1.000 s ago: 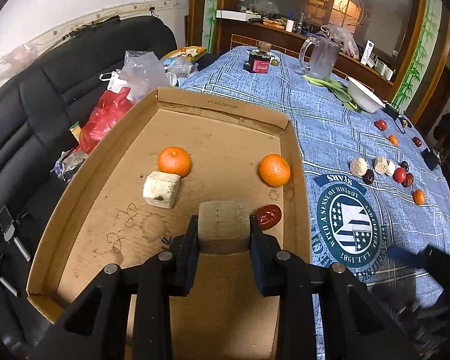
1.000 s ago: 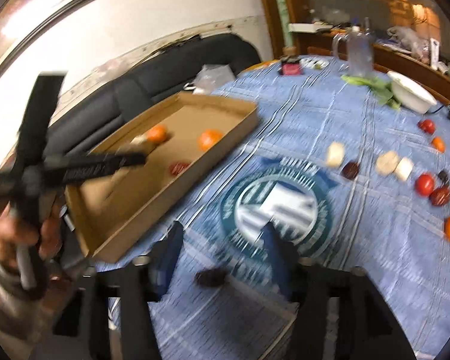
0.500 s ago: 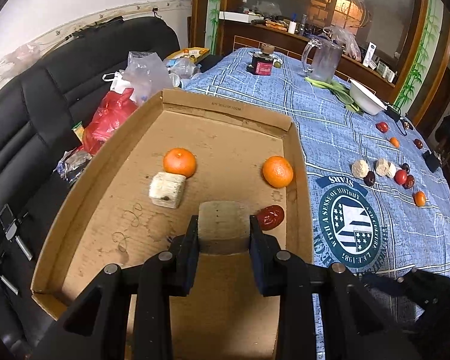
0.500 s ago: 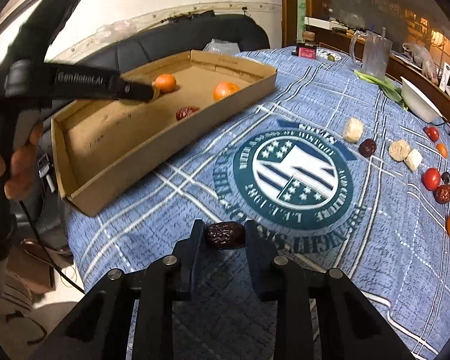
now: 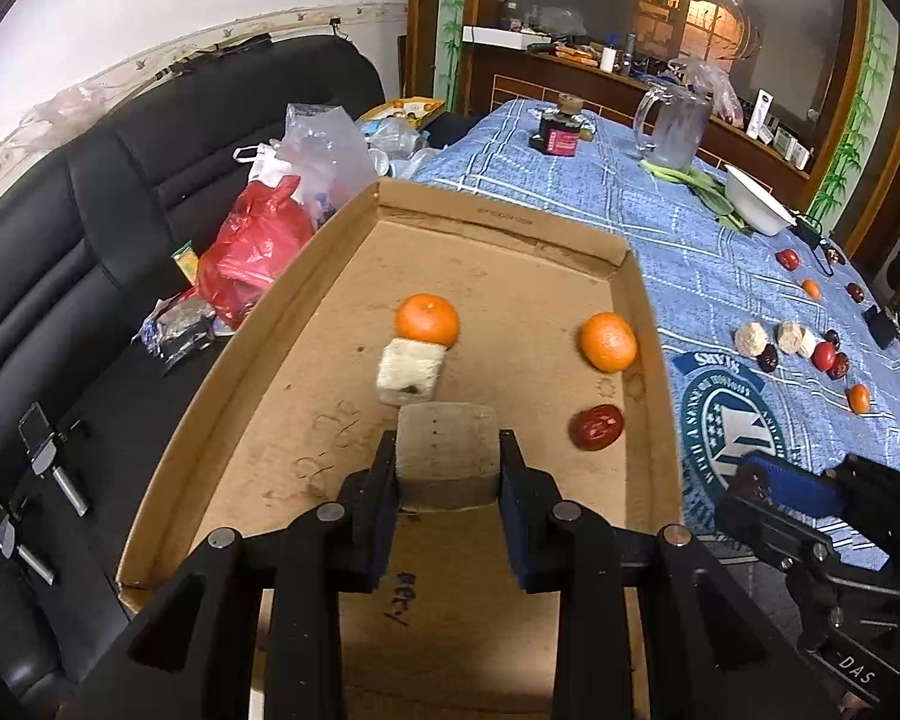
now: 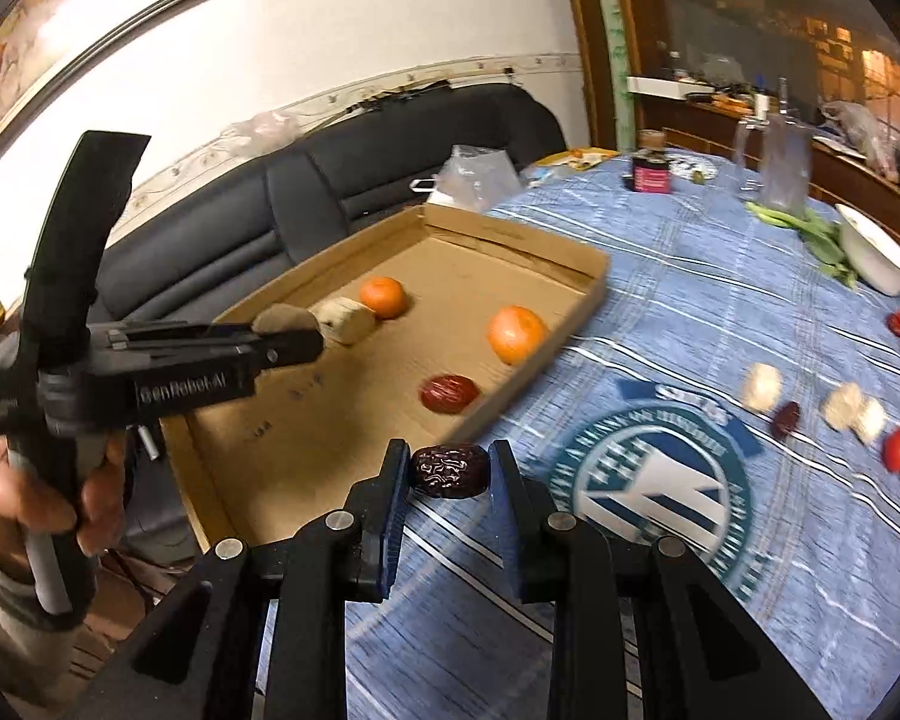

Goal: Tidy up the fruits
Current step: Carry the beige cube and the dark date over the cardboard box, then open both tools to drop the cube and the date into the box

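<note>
My left gripper (image 5: 448, 468) is shut on a pale beige block (image 5: 447, 450) and holds it above the cardboard tray (image 5: 258, 360). In the tray lie two oranges (image 5: 427, 318) (image 5: 608, 342), a second beige block (image 5: 407, 371) and a red date (image 5: 596, 427). My right gripper (image 6: 450, 471) is shut on a dark wrinkled date (image 6: 451, 470), held above the blue tablecloth by the tray's near right edge (image 6: 534, 372). The left gripper (image 6: 288, 333) with its block also shows in the right wrist view, over the tray.
More fruit lies on the blue tablecloth (image 5: 720, 276) to the right: beige pieces (image 5: 751, 337), dark dates (image 5: 768, 359), a red tomato (image 5: 824, 356), small oranges (image 5: 858, 397). A white bowl (image 5: 756, 208), a glass jug (image 5: 673, 126) and a jar (image 5: 561, 133) stand further back. A black sofa with bags (image 5: 258, 246) is to the left.
My right gripper has lifted the dark date off the cloth and moved left toward the tray. My left gripper has shifted left over the tray, still holding the block.
</note>
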The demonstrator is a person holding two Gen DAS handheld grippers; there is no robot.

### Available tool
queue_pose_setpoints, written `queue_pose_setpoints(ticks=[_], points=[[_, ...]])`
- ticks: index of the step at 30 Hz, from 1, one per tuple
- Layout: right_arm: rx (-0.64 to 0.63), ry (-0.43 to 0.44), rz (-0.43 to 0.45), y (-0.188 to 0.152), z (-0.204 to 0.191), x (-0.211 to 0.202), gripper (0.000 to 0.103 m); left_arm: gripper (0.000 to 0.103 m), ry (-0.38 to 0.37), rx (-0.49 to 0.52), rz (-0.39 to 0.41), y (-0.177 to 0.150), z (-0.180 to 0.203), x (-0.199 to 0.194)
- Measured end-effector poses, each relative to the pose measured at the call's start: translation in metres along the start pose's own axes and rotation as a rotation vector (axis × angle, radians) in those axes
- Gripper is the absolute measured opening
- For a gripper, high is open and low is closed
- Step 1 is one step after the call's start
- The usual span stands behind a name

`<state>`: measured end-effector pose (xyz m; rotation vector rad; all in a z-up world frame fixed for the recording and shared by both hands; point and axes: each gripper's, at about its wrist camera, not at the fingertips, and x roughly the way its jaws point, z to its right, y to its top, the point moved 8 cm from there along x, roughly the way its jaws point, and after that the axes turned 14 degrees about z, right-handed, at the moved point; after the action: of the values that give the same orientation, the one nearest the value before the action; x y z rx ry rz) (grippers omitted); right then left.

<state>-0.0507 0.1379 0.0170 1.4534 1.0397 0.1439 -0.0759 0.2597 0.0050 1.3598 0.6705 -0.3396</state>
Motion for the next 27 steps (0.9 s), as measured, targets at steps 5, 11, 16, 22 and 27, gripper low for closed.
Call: queue_pose_setpoints(ticks=[5,11,16,22,27], points=[[-0.011,0.022,-0.014,0.005,-0.010,0.020,0.029,0.029,0.014,-0.014,-0.013,-0.004,-0.010,0.003],[-0.052,0.043,-0.051,0.003,-0.025,0.042,0.030,0.029,0.019,-0.018,-0.027,-0.008,-0.016,0.009],[-0.073,0.048,-0.081,-0.003,-0.031,0.053,0.030,0.029,0.031,-0.016,-0.034,-0.011,-0.019,0.014],[-0.086,0.052,-0.102,-0.008,-0.034,0.061,0.030,0.029,0.056,-0.016,-0.035,-0.013,-0.022,0.018],[-0.105,0.023,-0.091,-0.010,-0.031,0.065,0.030,0.030,0.079,-0.009,-0.027,-0.013,-0.022,0.018]])
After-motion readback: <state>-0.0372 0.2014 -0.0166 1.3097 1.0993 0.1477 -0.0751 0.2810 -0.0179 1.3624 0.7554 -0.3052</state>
